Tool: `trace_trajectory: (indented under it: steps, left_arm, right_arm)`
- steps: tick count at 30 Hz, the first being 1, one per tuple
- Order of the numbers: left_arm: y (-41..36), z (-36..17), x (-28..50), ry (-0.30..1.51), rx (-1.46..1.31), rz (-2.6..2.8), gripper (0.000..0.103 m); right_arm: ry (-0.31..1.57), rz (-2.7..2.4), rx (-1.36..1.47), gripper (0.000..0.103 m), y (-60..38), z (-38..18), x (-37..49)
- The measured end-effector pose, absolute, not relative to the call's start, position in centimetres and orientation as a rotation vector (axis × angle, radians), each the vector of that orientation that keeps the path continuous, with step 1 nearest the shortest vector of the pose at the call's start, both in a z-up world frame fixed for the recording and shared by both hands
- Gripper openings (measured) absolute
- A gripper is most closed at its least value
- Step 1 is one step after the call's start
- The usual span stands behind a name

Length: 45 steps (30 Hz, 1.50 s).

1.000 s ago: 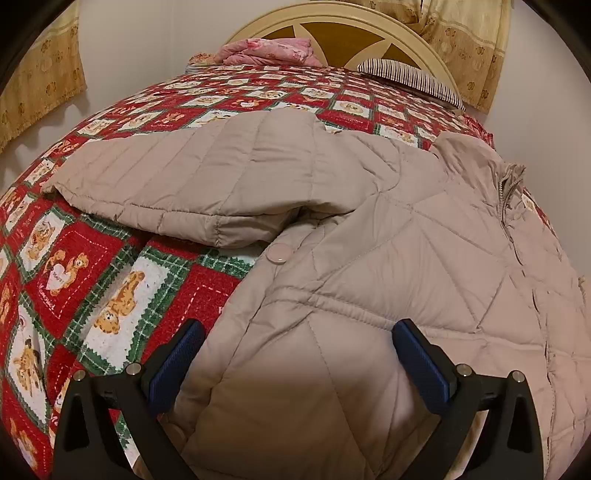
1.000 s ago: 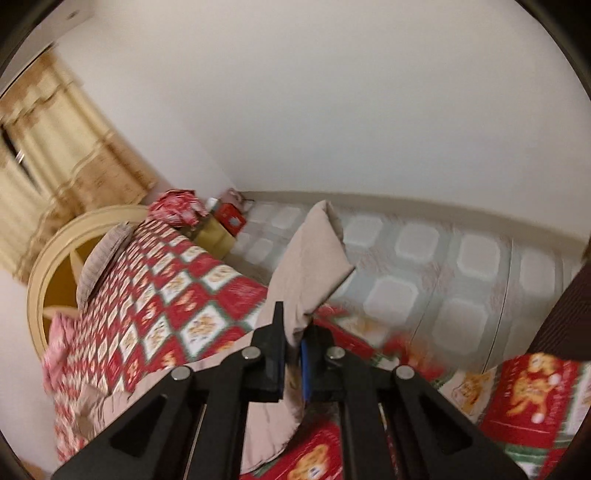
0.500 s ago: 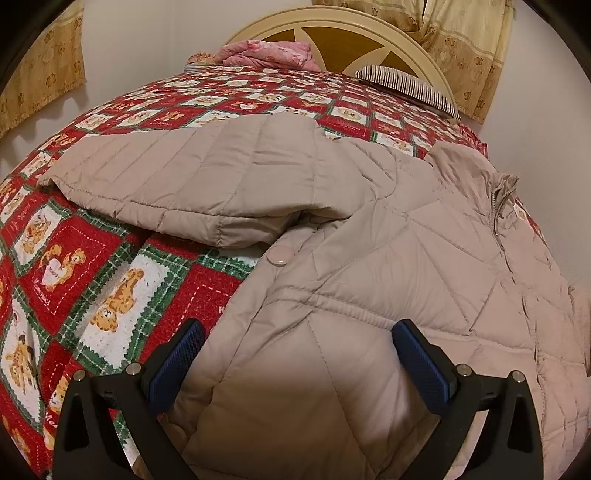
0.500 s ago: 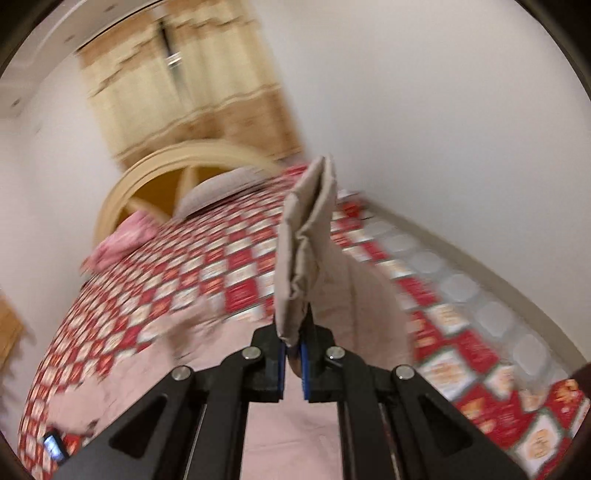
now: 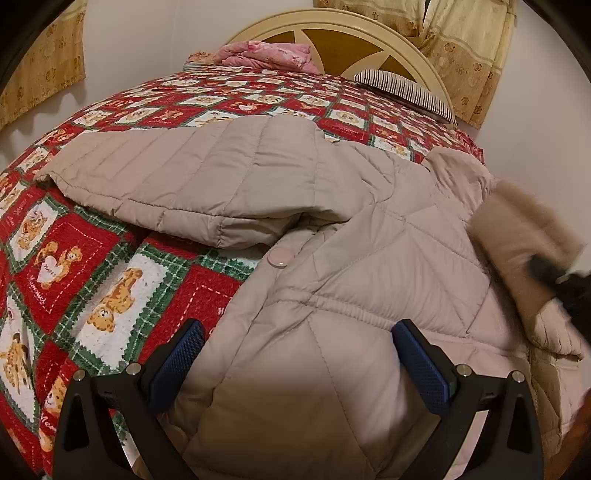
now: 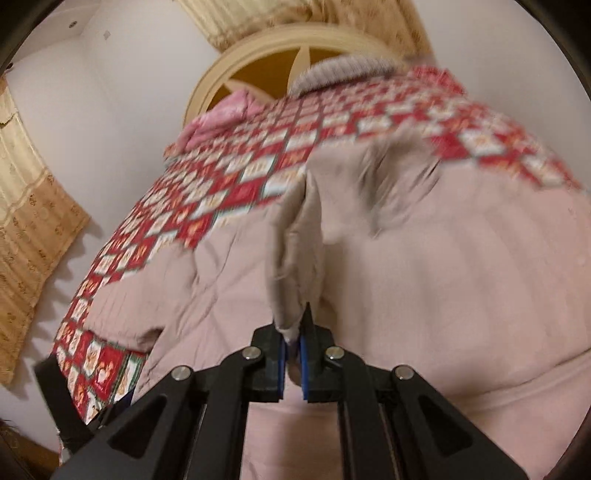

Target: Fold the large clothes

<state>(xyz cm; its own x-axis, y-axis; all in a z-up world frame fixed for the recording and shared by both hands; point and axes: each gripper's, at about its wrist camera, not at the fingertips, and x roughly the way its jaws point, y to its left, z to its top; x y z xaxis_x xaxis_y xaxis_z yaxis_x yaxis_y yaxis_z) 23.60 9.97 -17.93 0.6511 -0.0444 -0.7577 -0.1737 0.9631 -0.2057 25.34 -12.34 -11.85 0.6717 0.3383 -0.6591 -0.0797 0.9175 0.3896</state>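
The coat (image 5: 332, 280) lies spread on the bed (image 5: 110, 258). The left hand-held gripper (image 5: 295, 354) hovers over its hem, fingers apart; the right hand-held gripper (image 6: 291, 354) is clamped on a cuff (image 6: 295, 258) above it.

The left wrist view sits low and close over the coat (image 5: 314, 258), near its hem, facing up the bed (image 5: 66, 258) toward the headboard (image 5: 369, 22). The right wrist view looks from higher, tilted and blurred, also toward the headboard (image 6: 221, 74), over the coat (image 6: 443, 277). Both views share the coat, the patterned bed cover and the headboard.
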Motion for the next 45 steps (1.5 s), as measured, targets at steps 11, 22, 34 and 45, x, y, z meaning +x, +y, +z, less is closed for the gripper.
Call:
trace_trajectory:
  steps: [11,22,34,45]
  left_arm:
    - [10.0,-17.9,23.6,0.862,-0.273,0.073,0.102]
    - [10.0,-17.9,23.7,0.865,-0.266,0.077,0.102]
    - [10.0,-17.9,23.8,0.867,-0.261,0.080,0.102]
    - [10.0,-17.9,23.8,0.869,-0.256,0.082,0.102]
  right_arm:
    - [0.728,0.428,0.429,0.038,-12.8,-9.0,23.4]
    - [0.919,0.306,0.360,0.019,-9.5,-15.8,27.0]
    - [0.731,0.042,0.200,0.020,-20.2,-7.3,23.2]
    - [0.829,-0.236,0.309,0.020,-30.2,-15.3,21.9]
